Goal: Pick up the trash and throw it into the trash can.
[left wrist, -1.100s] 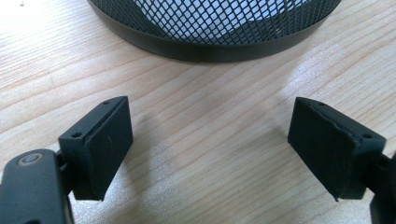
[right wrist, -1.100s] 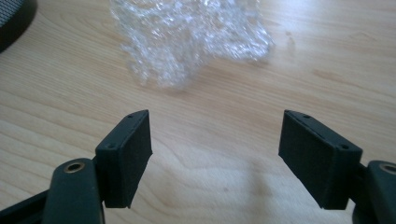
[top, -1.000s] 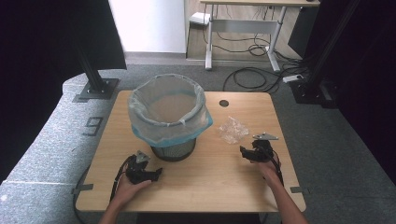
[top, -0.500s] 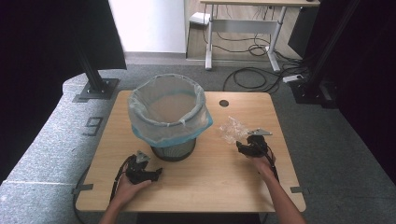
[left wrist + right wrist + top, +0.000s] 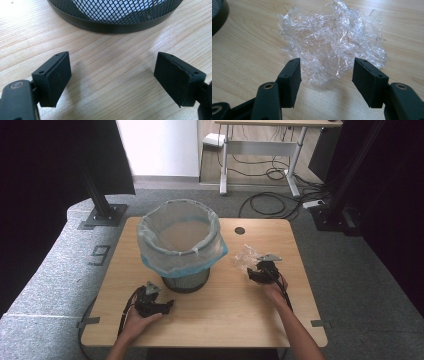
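Observation:
A crumpled sheet of clear plastic wrap (image 5: 246,257) (image 5: 332,40) lies on the wooden table (image 5: 225,320), right of a black mesh bin (image 5: 186,281) (image 5: 112,15) lined with a pale blue bag (image 5: 180,240). My right gripper (image 5: 252,271) (image 5: 327,63) sits low at the wrap's near edge. Its jaws have just been closing and stand partly open, with that edge between them and the pads not pressing it. My left gripper (image 5: 166,304) (image 5: 112,60) rests open on the table just short of the bin's base, nothing between its jaws.
A round cable hole (image 5: 240,230) sits near the table's far edge. Beyond the table are a grey carpet, black stand bases (image 5: 102,215), a desk (image 5: 260,150) and loose cables (image 5: 280,195).
My right gripper has slid forward and left up to the plastic wrap, its jaws narrowing. The left gripper, the bin and the wrap have stayed put.

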Demonstrator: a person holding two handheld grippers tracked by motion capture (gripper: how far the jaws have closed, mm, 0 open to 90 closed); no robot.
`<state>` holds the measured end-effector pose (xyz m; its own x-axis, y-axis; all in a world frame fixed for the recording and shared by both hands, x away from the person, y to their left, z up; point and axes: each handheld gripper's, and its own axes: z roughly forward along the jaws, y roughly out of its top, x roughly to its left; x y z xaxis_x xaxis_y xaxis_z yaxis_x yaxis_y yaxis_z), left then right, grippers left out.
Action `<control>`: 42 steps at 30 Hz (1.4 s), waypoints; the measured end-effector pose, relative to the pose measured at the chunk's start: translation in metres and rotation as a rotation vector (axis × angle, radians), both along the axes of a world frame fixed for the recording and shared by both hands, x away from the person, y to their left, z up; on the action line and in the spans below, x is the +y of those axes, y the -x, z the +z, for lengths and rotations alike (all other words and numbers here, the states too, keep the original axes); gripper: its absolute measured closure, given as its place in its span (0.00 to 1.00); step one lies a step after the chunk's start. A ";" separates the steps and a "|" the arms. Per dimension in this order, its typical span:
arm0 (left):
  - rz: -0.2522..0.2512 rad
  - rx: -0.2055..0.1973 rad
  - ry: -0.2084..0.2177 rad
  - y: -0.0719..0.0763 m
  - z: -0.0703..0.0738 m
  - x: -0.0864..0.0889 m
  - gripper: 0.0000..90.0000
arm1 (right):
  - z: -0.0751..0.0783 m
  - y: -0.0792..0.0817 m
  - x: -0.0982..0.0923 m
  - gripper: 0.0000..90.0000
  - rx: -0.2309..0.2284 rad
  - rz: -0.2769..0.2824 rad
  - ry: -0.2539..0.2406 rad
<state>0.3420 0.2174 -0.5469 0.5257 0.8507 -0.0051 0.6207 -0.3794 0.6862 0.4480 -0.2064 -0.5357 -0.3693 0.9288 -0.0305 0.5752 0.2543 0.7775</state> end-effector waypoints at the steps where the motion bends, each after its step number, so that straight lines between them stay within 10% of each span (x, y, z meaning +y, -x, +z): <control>1: 0.000 0.000 0.000 0.000 0.000 0.000 0.16 | 0.000 -0.002 0.002 0.43 0.001 0.001 -0.001; 8: 0.000 0.000 0.000 0.000 0.000 0.000 0.16 | -0.006 -0.008 0.010 0.45 -0.006 0.002 0.052; 20: 0.001 0.000 0.000 0.000 0.000 0.000 0.16 | 0.013 -0.015 0.010 0.42 -0.044 -0.010 -0.016; 34: 0.000 -0.001 0.000 0.000 0.000 0.000 0.16 | -0.014 -0.039 0.018 0.40 0.047 0.029 0.016; 42: 0.000 -0.001 0.000 0.000 0.000 0.000 0.16 | -0.012 -0.038 0.016 0.81 0.065 0.045 -0.021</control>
